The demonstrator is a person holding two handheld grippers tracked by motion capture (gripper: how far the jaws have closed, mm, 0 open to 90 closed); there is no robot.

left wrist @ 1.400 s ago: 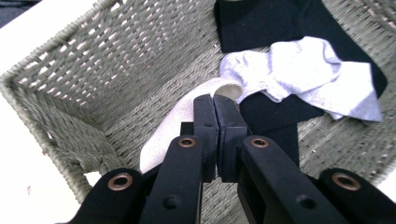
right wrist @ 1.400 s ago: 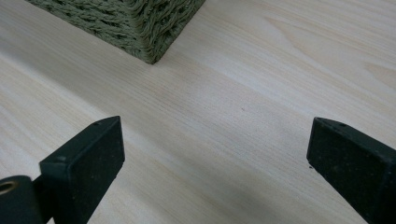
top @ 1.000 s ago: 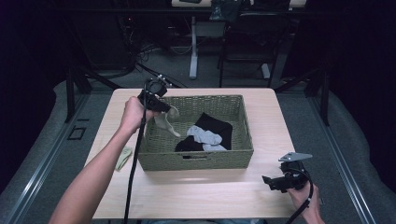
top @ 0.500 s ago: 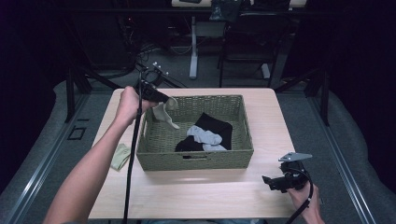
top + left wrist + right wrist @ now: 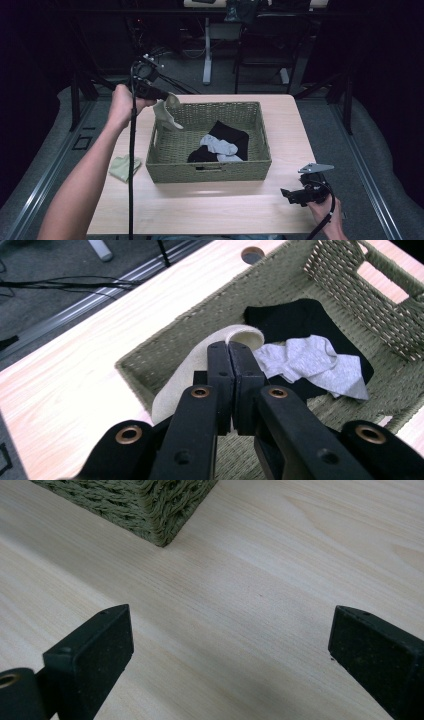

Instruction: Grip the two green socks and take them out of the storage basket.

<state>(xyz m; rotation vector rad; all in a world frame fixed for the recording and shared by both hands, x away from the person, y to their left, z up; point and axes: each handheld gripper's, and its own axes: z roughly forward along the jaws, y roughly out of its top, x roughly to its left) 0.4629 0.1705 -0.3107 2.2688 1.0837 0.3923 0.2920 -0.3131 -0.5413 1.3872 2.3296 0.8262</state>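
A cream sock [image 5: 167,115] hangs over the back left corner of the woven basket [image 5: 210,170], pinched in my shut left gripper [image 5: 164,95]. In the left gripper view the two jaws meet [image 5: 229,345] on the sock's folded edge [image 5: 195,372], above the basket [image 5: 165,347]. A black sock [image 5: 230,135] and a grey sock [image 5: 217,146] lie inside the basket; they also show in the left gripper view, the black sock [image 5: 295,317] under the grey sock [image 5: 310,362]. My right gripper [image 5: 287,194] rests open at the table's front right, its jaws [image 5: 230,625] spread over bare wood.
A pale green sock [image 5: 124,167] lies on the table left of the basket. The basket's corner [image 5: 150,505] stands ahead of the right gripper. The table's edges drop to dark floor with rails, and a cable [image 5: 131,165] trails from the left gripper.
The left hand has risen and drawn back toward the table's far left, lifting the cream sock higher above the basket's corner. The right gripper has kept still.
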